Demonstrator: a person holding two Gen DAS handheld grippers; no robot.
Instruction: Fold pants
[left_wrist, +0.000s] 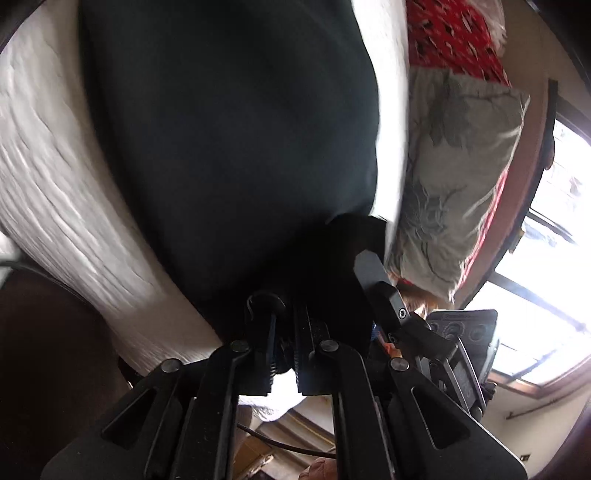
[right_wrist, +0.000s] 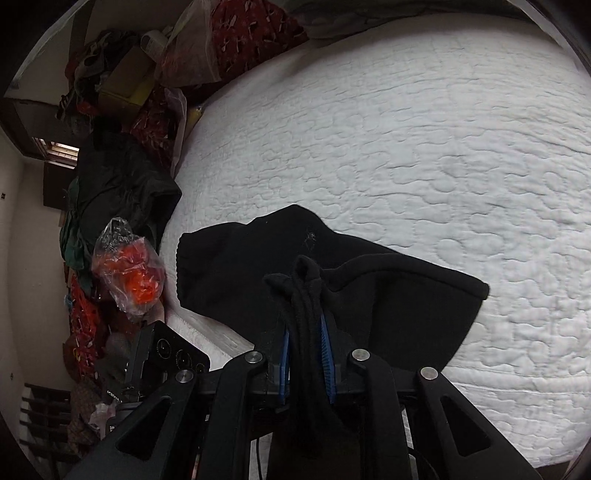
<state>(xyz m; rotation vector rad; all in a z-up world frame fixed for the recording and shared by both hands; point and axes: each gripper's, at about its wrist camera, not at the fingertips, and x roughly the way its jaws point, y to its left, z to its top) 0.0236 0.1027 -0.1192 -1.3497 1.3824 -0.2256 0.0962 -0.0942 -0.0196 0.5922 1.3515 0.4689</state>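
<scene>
My right tongs (right_wrist: 306, 332) are clamped on a bunched fold of the black pants (right_wrist: 369, 295), which spread over the near part of the white quilted bed (right_wrist: 424, 147). My left tongs (left_wrist: 284, 325) are pinched nearly closed on dark cloth of the same pants (left_wrist: 229, 147); a grey floral pillow (left_wrist: 454, 177) lies right of them.

The pants (right_wrist: 332, 288) are lying on the bed (right_wrist: 424, 147) at lower centre, with piled bags (right_wrist: 129, 273) crowding the frame's left.

Both wrist views close over pants (left_wrist: 229, 147), left perhaps tilted
</scene>
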